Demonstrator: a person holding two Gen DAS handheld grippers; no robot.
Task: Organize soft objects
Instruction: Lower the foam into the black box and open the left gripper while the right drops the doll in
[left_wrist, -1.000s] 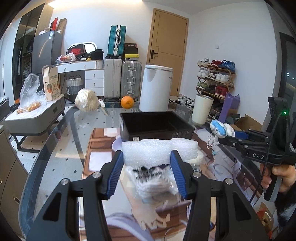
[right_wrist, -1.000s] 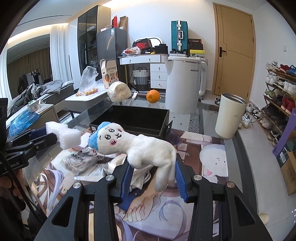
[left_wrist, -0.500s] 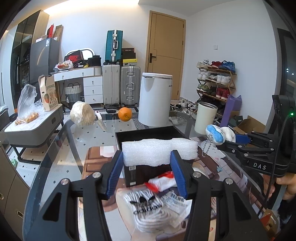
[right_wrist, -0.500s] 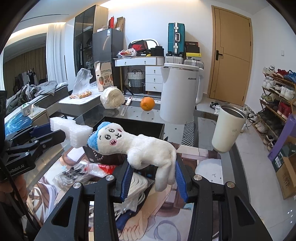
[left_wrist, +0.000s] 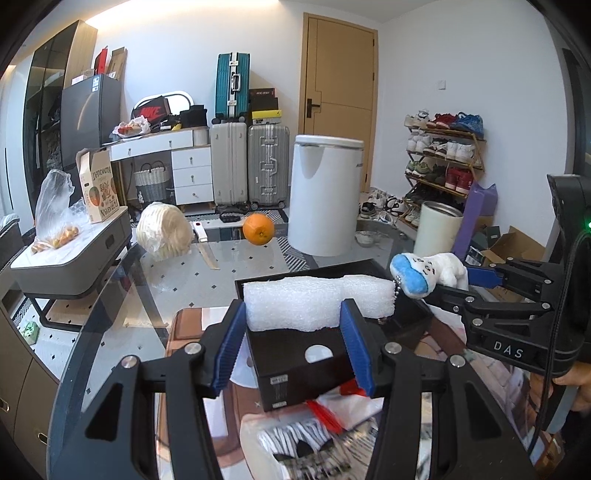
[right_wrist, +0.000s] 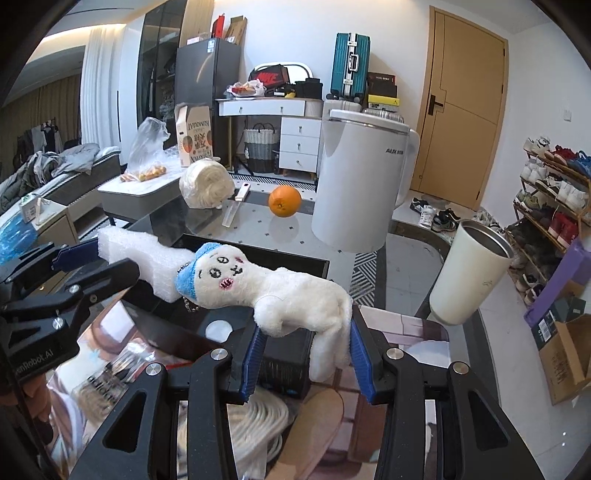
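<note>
Two grippers | left gripper (left_wrist: 293, 345) clamps foam block (left_wrist: 317, 302) | right gripper (right_wrist: 304, 352) clamps plush toy (right_wrist: 280, 291)

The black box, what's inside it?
The black box shows dark walls and a round hole in one side. Foam and a plush toy, held in the tongs, hang over it and hide most of the inside.

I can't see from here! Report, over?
Left gripper clamps foam block. Right gripper clamps plush toy. Both over black bin. Nothing blocking.
</note>
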